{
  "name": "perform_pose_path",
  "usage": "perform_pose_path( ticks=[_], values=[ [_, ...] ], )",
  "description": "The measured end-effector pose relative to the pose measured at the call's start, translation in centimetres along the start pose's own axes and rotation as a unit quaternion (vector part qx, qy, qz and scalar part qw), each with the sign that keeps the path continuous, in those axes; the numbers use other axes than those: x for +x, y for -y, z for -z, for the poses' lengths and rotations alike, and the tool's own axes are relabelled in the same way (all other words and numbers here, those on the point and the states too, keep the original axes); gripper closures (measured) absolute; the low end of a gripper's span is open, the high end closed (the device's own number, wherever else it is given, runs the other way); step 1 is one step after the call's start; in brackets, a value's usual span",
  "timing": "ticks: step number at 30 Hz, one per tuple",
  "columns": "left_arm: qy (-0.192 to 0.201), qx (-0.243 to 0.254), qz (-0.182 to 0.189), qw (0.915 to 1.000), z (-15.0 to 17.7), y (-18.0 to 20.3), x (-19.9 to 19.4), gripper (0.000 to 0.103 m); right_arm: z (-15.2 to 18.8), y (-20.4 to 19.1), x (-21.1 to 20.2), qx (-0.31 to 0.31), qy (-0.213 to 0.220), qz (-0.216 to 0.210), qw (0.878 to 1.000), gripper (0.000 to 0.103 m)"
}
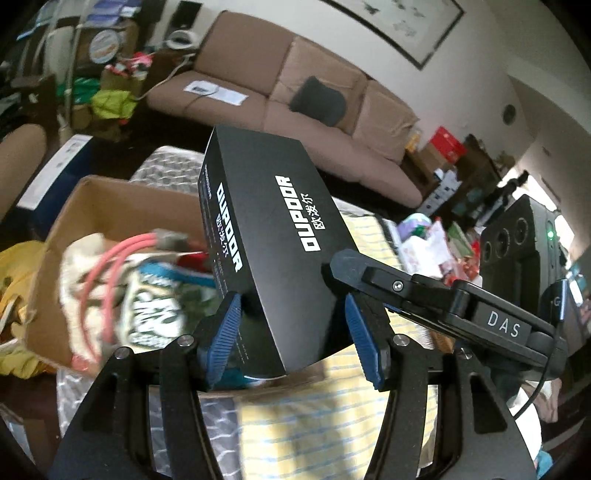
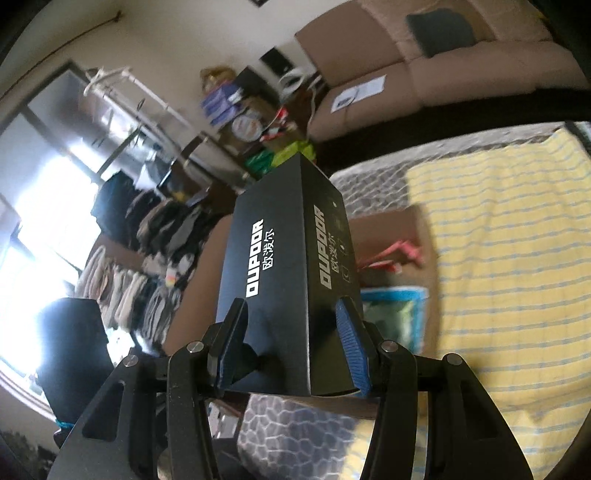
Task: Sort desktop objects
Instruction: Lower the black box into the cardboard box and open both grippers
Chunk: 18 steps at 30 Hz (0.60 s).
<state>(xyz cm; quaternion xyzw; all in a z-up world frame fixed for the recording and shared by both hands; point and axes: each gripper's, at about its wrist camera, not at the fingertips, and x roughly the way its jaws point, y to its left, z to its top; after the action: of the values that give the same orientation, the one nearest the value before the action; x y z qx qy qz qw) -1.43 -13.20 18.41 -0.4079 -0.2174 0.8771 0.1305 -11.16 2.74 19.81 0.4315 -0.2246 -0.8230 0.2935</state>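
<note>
A brown sofa (image 1: 295, 92) stands along the wall, carrying a dark cushion (image 1: 319, 100). A framed picture (image 1: 399, 26) hangs above. Clothes (image 2: 147, 258) hang near the window (image 2: 40, 206).

Daylight floods from the window (image 2: 33, 236) at my right view's left edge, blown out to white. The black box (image 2: 284, 273) I hold stays sharp in both views; the cardboard carton (image 1: 92, 229) and striped cloth (image 2: 509, 258) smear with motion blur. Fisheye bending and dark vignetting mark all corners.
</note>
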Motion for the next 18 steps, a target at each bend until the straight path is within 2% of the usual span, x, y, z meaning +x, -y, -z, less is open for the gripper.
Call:
perform_pose_path(
  ticks=[4,8,18],
  values=[
    [-0.011,0.0,-0.013,0.9999,0.6,-2.8,0.0,0.049,1.3,-0.8,3.0,0.004,-0.013,-0.013,1.0,0.051],
    [-0.03,0.008,-0.011,0.9994,0.9,-4.2,1.3,0.049,2.6,0.3,4.8,0.025,-0.007,-0.014,1.0,0.051],
    [-0.086,0.05,0.013,0.9949,2.3,-3.1,6.8,0.048,4.2,5.5,4.9,0.075,0.009,0.017,0.997,0.051]
  ],
)
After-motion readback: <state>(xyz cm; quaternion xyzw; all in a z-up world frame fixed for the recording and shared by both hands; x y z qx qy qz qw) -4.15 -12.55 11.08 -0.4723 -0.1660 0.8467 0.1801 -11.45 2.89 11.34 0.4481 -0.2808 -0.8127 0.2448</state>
